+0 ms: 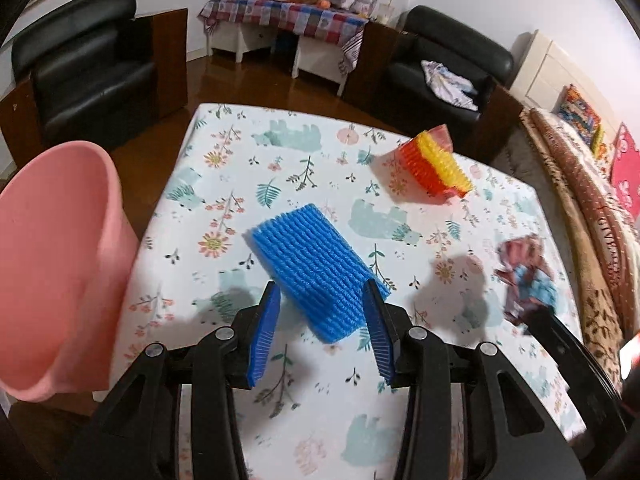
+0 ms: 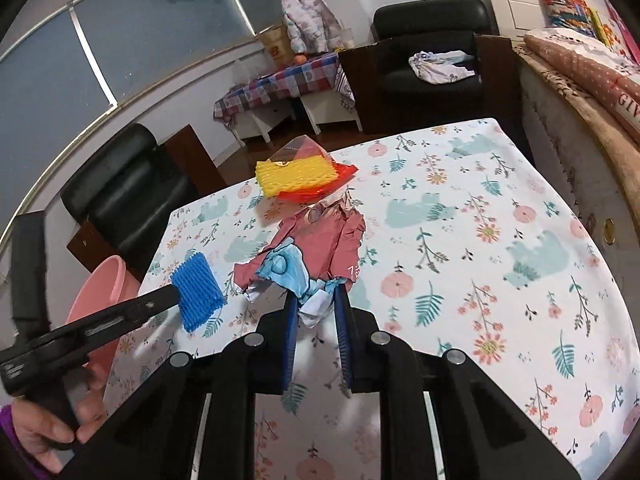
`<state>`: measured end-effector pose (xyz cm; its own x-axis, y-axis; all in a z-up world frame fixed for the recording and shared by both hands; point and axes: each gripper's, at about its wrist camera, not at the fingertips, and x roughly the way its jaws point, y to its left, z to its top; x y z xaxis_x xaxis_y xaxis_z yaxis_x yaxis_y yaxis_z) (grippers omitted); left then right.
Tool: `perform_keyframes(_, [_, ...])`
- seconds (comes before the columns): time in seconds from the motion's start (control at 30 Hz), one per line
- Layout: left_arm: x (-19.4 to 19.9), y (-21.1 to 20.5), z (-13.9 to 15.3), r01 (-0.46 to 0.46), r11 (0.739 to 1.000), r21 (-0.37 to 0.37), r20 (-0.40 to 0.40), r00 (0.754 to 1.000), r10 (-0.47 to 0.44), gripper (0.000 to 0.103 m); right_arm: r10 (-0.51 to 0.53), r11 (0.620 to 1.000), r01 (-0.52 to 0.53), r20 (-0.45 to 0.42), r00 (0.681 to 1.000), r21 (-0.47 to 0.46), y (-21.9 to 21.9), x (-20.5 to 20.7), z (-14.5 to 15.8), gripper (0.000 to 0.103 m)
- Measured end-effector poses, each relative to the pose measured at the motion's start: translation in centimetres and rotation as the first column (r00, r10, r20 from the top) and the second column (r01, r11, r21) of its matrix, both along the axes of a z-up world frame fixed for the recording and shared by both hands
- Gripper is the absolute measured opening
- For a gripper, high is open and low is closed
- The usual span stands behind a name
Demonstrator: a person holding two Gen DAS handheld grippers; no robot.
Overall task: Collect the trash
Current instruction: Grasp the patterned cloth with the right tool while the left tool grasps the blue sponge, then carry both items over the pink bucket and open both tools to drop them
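My left tool (image 1: 322,300) grips the blue foam net (image 1: 320,268) across its width, the pads pressed into its sides, and it hangs lifted off the surface (image 1: 248,152). My right tool (image 2: 316,300) is pinched narrow on the crumpled red-and-blue wrapper (image 2: 316,240), holding only its near, bunched end; the rest sticks out ahead of the pads. The pink bin (image 1: 60,260) stands off the left edge of the surface, its mouth tilted toward me. A stack of yellow and orange foam nets (image 1: 438,164) with a pink scrap behind it lies on the far part of the surface, not yet collected.

The wrapper is my main worry. I have it by a thin fold, and crinkled foil or paper can slide free if I swing it fast, so it may drop short of the bin.

The foam net is soft and springy. It looks squeezed only near one end, so it could pivot in the pads, and its light weight means it may cling to a pad or catch the rim when I let go.

Both tools head toward one bin, so they could knock each other, or nudge and tip the bin.
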<state>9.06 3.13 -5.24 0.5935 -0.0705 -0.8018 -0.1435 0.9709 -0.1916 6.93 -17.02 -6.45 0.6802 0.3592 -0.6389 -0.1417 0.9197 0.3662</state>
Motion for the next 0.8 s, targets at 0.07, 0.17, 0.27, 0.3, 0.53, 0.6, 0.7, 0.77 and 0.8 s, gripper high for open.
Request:
perform_keyframes(0.07, [0.5,-0.5,-0.5,-0.013,1.000,0.013,-0.019,1.000,0.013,0.043,-0.003,1.000,0.003,-0.002,1.000,0.025,-0.5,0.0,-0.1,0.017])
perform_keyframes(0.17, [0.9,-1.2,-1.1,-0.024,0.998,0.051,-0.042,0.999,0.026,0.043,0.005,0.999,-0.004,-0.011,1.000,0.044,-0.7,0.0,-0.3,0.017])
perform_keyframes(0.27, [0.9,-1.6,-1.6,-0.040,0.996,0.085,-0.055,0.997,0.045,0.043,0.015,0.999,-0.015,-0.009,1.000,0.047,-0.6,-0.1,-0.3,0.017])
perform_keyframes(0.3, [0.9,-1.7,-1.6,-0.043,0.995,0.095,-0.051,0.998,0.048,0.043,0.018,0.999,-0.018,-0.009,1.000,0.047,-0.5,-0.1,-0.3,0.017])
perform_keyframes(0.53, [0.3,-2.7,-1.6,-0.025,0.993,0.115,-0.029,0.999,0.028,0.018,0.030,0.998,-0.028,-0.021,0.999,0.059,-0.4,-0.2,-0.7,0.017])
perform_keyframes(0.6, [0.0,-3.1,-1.3,-0.011,0.993,0.120,-0.021,1.000,0.013,0.012,0.028,0.997,-0.026,-0.028,0.999,0.069,-0.6,-0.2,-0.9,0.017])
perform_keyframes(0.7, [-0.5,-3.5,-0.8,0.007,0.991,0.132,0.002,1.000,-0.007,0.011,0.020,0.996,-0.016,-0.040,0.999,0.085,-0.9,-0.1,-1.2,0.017])
perform_keyframes(0.77, [-1.0,-3.7,-0.3,0.016,0.989,0.147,0.021,1.000,-0.019,0.011,0.018,0.996,-0.014,-0.048,0.999,0.091,-1.0,-0.1,-1.3,0.017])
perform_keyframes(0.8, [-1.3,-3.7,-0.1,0.018,0.988,0.151,0.029,0.999,-0.023,0.011,0.018,0.996,-0.014,-0.049,0.999,0.091,-1.0,-0.1,-1.4,0.017])
